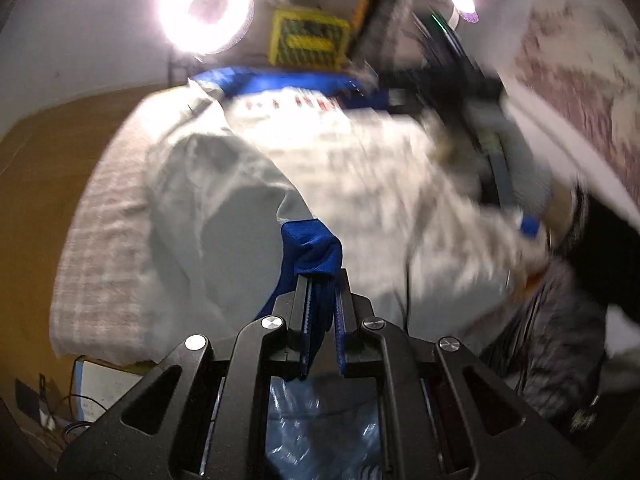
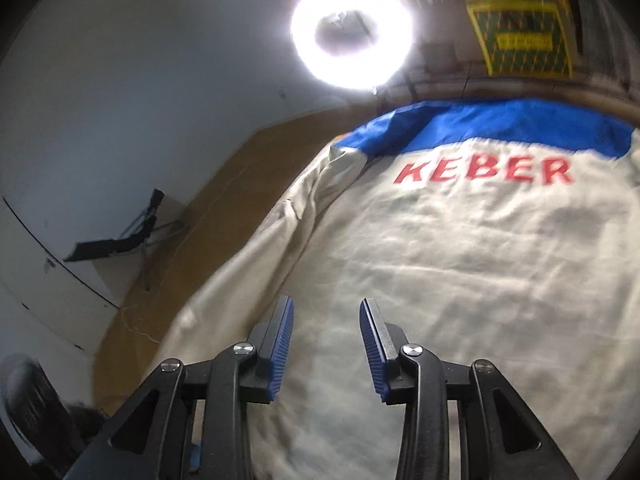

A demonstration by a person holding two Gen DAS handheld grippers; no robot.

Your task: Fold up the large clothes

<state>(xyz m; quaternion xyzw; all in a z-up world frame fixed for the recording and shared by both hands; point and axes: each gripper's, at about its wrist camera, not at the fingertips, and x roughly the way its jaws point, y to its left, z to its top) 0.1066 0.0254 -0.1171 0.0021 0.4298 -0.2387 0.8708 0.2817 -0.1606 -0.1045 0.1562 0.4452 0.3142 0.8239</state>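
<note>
The cream jacket with a blue yoke lies back-up, spread flat. The left claw is clenched on its blue cuff, pulling that sleeve across. The right claw hangs released, just above the jacket's back.

Cream jacket, blue yoke, red "KEBER" lettering, spread back-up

Right side of the left wrist view is motion-blurred, the dark gear unreadable; the jacket runs past the frame's right edge.
</note>
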